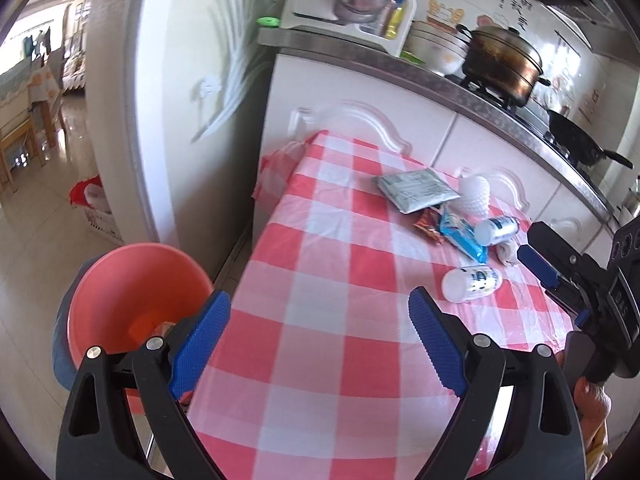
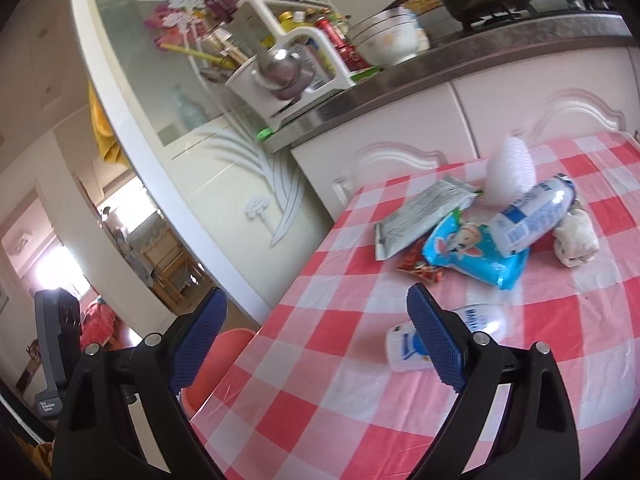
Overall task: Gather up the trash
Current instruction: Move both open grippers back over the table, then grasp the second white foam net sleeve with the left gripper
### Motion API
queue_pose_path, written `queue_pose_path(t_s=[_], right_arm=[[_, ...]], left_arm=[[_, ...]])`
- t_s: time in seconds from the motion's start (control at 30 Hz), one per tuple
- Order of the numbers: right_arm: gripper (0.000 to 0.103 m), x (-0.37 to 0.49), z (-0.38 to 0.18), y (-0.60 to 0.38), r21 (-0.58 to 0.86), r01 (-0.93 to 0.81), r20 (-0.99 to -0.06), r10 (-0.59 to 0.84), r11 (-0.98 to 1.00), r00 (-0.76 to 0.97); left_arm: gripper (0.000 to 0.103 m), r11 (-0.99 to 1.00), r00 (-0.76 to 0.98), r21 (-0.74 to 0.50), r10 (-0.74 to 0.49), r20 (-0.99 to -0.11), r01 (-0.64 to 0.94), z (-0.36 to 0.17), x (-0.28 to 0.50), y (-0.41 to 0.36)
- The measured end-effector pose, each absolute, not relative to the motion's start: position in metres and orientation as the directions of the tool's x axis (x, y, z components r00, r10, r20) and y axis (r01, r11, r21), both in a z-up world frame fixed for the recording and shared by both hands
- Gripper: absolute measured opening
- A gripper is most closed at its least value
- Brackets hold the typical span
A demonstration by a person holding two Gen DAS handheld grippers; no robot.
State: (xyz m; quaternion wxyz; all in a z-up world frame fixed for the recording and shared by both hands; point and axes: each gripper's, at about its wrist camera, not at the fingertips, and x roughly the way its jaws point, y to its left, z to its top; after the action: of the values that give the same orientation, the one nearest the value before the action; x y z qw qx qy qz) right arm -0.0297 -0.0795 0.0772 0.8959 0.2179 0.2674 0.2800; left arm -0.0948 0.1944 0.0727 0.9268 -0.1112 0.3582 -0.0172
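Both tools, the left tool [image 1: 320, 312] and right tool [image 2: 316, 312], hover spread and empty over the checked tabletop [image 1: 320, 360], where the nearest bottle [image 2: 444, 336] should be pinched across its middle before reaching the far-right wrapper pile [image 2: 472, 252].

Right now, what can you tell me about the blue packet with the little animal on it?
The blue packet looks like soft, shiny plastic, light blue, with a cartoon animal printed on it. It lies flat on the checked tablecloth in the trash pile. A white bottle rests on its edge, and it overlaps a red wrapper.
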Motion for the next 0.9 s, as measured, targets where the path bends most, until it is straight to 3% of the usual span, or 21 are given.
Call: queue_pose_path(t_s=[0.4,0.67,0.9], right_arm=[[0.092,-0.01,0.067,-0.17,0.633,-0.228,-0.322,0.52,0.739,0.791],[0.092,0.02,0.04,-0.22,0.643,-0.091,-0.421,0.45,0.761,0.787],[0.092,0.04,0.023,-0.239,0.662,-0.039,-0.447,0.437,0.748,0.781]], left_arm=[[0.09,0.98,0.729,-0.172,-0.189,-0.658,0.099,0.093,-0.053,0.131],[0.09,0.953,0.686,-0.075,-0.265,-0.678,0.293,0.101,0.009,0.08],[0.09,0.913,0.636,-0.119,-0.361,-0.682,0.391,0.109,0.075,0.031]])
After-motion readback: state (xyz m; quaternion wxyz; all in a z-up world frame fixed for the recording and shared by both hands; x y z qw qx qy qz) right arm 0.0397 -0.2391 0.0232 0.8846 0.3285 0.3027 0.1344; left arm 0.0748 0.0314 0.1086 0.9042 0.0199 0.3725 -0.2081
